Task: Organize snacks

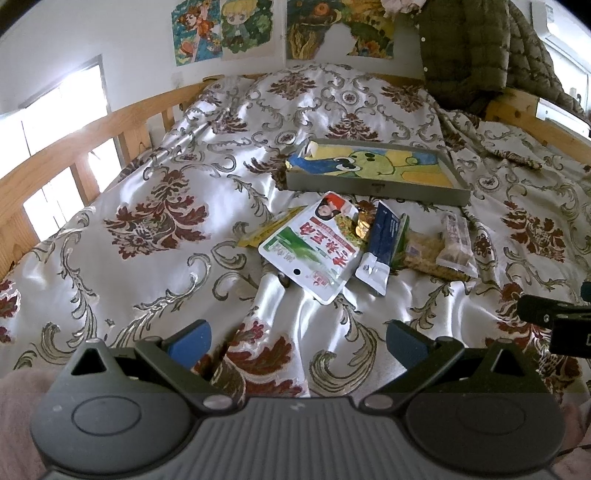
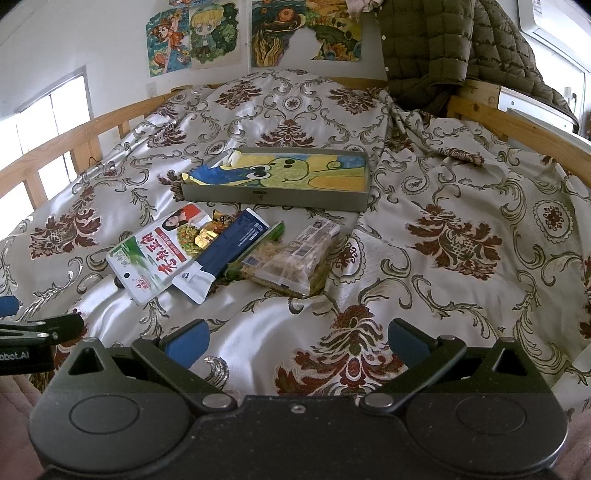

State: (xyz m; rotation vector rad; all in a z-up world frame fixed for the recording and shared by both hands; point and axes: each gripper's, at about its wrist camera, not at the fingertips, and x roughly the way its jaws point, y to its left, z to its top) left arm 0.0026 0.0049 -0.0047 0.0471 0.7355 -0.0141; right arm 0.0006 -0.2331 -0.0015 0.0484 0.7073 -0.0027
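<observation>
Several snack packets lie in a loose pile on the bedspread: a white and green pouch [image 1: 314, 243] [image 2: 159, 251], a dark blue packet [image 1: 380, 240] [image 2: 225, 251], a small gold wrapper [image 1: 364, 223] [image 2: 207, 234], a yellow packet [image 1: 266, 230] and clear packs of biscuits [image 1: 454, 240] [image 2: 295, 262]. Just behind them sits a shallow grey tray [image 1: 373, 186] [image 2: 273, 201] lined with a frog drawing. My left gripper [image 1: 297, 338] is open and empty, short of the pile. My right gripper [image 2: 297, 339] is open and empty, in front and to the right of the pile.
The bed has a floral satin cover [image 1: 166, 221] and wooden rails [image 1: 74, 147] on the left and on the right [image 2: 517, 125]. A green quilted jacket [image 2: 443, 48] hangs at the far right corner. Posters [image 1: 225, 29] hang on the back wall.
</observation>
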